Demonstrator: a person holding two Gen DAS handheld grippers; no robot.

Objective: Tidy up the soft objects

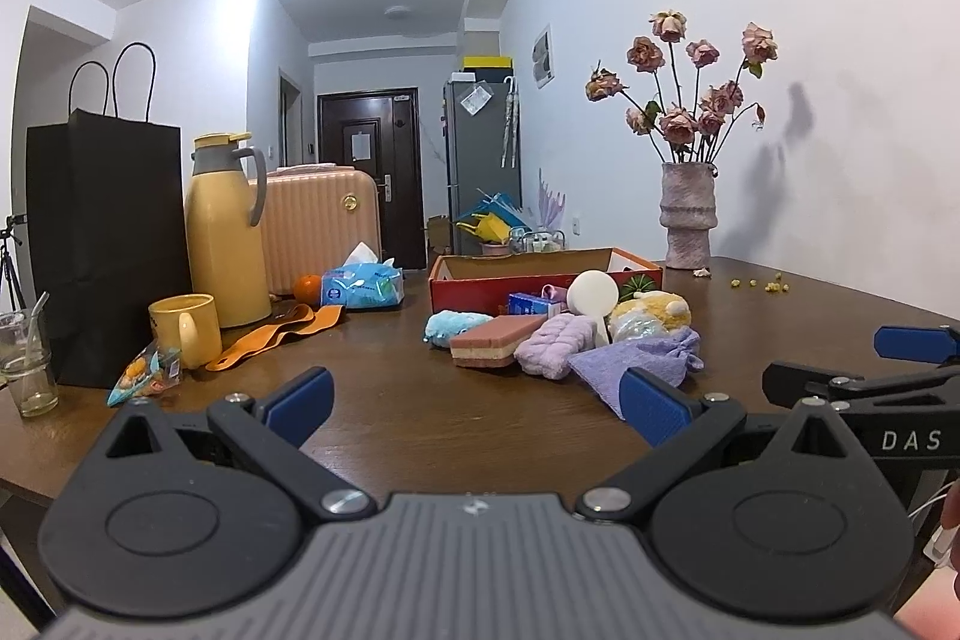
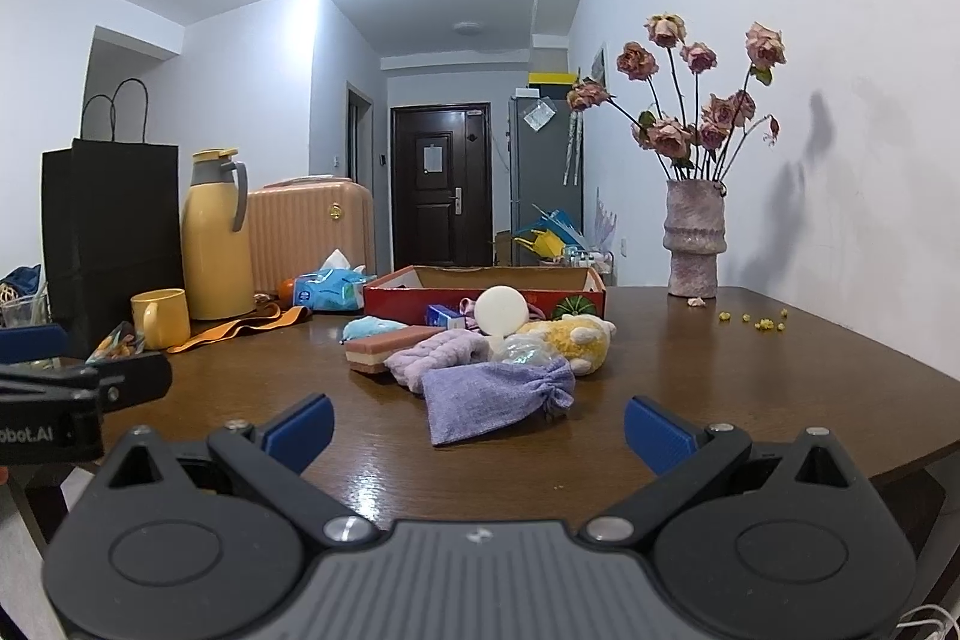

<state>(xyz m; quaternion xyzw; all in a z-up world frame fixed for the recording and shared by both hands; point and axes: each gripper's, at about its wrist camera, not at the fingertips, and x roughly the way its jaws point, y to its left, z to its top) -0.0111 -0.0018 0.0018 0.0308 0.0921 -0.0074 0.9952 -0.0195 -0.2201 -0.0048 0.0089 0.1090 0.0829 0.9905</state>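
Counted on the table: one red box (image 2: 483, 296), one purple pouch (image 2: 492, 400), one lilac towel (image 2: 437, 355), one layered sponge (image 2: 384, 345), two plush toys (yellow (image 2: 573, 334), blue (image 2: 369, 325)), one mug (image 2: 161, 317), one thermos (image 2: 216, 244), one vase (image 2: 694, 238).

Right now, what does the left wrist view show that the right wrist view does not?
Only the left wrist view shows the whole glass cup with a straw beside the black paper bag, and the right gripper from the side.

Only the right wrist view shows the left gripper from the side.

Both show the red box, the purple pouch, the yellow mug and the vase.
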